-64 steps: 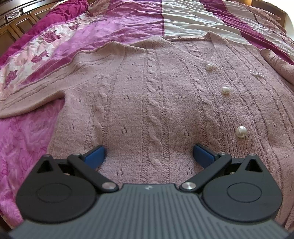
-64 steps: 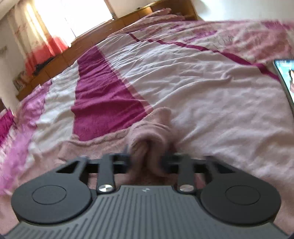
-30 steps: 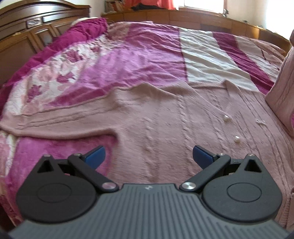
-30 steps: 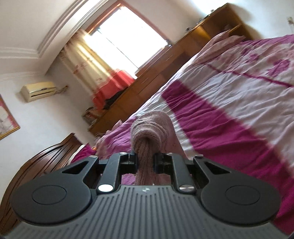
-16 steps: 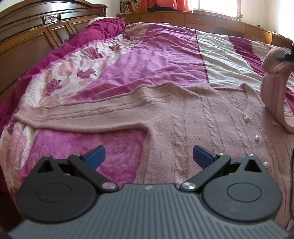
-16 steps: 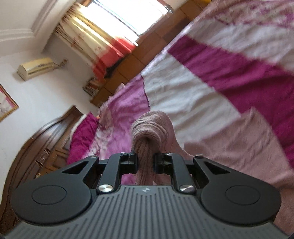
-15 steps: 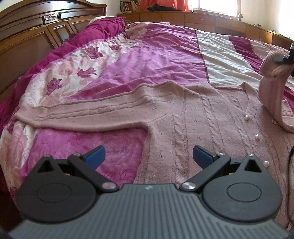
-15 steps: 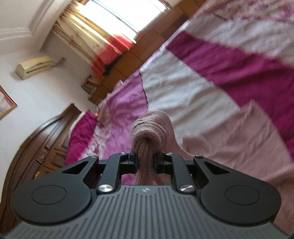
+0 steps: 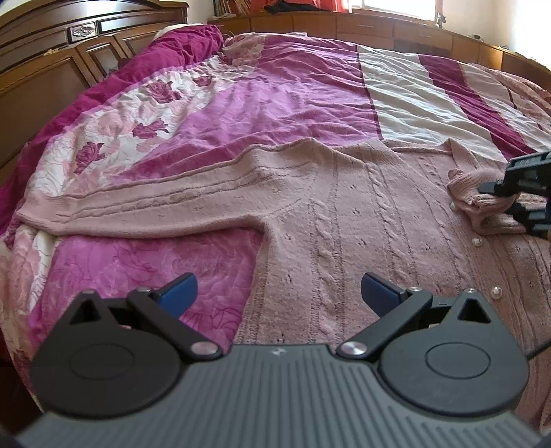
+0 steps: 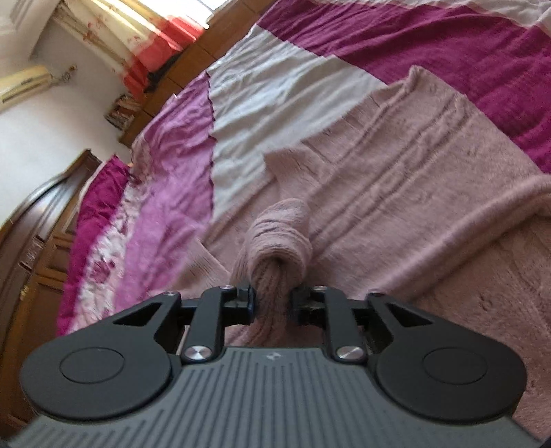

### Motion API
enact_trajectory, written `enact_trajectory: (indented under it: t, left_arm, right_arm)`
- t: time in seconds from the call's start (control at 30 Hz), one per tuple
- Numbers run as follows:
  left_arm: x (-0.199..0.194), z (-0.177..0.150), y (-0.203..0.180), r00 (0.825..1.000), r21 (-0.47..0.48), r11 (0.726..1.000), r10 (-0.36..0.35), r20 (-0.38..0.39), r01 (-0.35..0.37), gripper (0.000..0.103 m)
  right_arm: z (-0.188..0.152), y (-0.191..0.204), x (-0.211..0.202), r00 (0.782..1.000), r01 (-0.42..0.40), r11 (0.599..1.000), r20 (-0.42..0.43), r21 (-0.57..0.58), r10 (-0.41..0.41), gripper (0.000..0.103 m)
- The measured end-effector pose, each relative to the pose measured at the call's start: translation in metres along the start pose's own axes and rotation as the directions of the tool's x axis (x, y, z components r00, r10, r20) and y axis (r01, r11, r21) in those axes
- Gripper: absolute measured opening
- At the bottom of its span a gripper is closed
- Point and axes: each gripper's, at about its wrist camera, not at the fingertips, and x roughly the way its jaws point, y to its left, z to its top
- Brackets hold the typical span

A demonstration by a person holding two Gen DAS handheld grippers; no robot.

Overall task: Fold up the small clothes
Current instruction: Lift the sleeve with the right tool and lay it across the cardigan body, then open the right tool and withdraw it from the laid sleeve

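Note:
A pink cable-knit cardigan (image 9: 344, 213) with pearl buttons lies flat, front up, on the bed. Its left sleeve (image 9: 144, 203) stretches out to the left. My left gripper (image 9: 277, 293) is open and empty, hovering over the cardigan's lower left side. My right gripper (image 10: 273, 301) is shut on the bunched cuff of the right sleeve (image 10: 275, 237) and holds it low over the cardigan's chest. It also shows at the right edge of the left wrist view (image 9: 516, 193), with the cuff (image 9: 471, 193) near the button line.
The bed has a magenta, pink and white striped cover (image 9: 275, 100) with a rose print at the left. A dark wooden headboard (image 9: 51, 62) stands at the far left. Wooden cabinets (image 9: 378, 27) run along the far wall under a window.
My right gripper has swung the right sleeve cuff from high in the air down and inward over the cardigan's chest. My left gripper has drawn back slightly and stays open.

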Motion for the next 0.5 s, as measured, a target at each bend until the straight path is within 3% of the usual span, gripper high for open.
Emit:
enact_trajectory:
  t: [0.07, 0.23, 0.5]
  left_arm:
    - [0.0, 0.001, -0.002, 1.0, 0.002, 1.0, -0.006, -0.001, 0.006, 0.103]
    - [-0.001, 0.004, -0.007, 0.999, 0.007, 0.999, -0.037, -0.001, 0.037, 0.103]
    - [0.003, 0.014, -0.022, 0.991, -0.015, 0.991, -0.132, -0.024, 0.131, 0.103]
  right_arm:
    - [-0.003, -0.002, -0.001, 1.0, 0.004, 1.0, -0.009, -0.017, -0.004, 0.051]
    - [-0.001, 0.001, -0.022, 1.0, -0.027, 0.996, -0.016, -0.085, 0.025, 0.072]
    - [-0.004, -0.006, -0.081, 0.997, 0.01, 0.956, 0.082, -0.293, 0.014, 0.077]
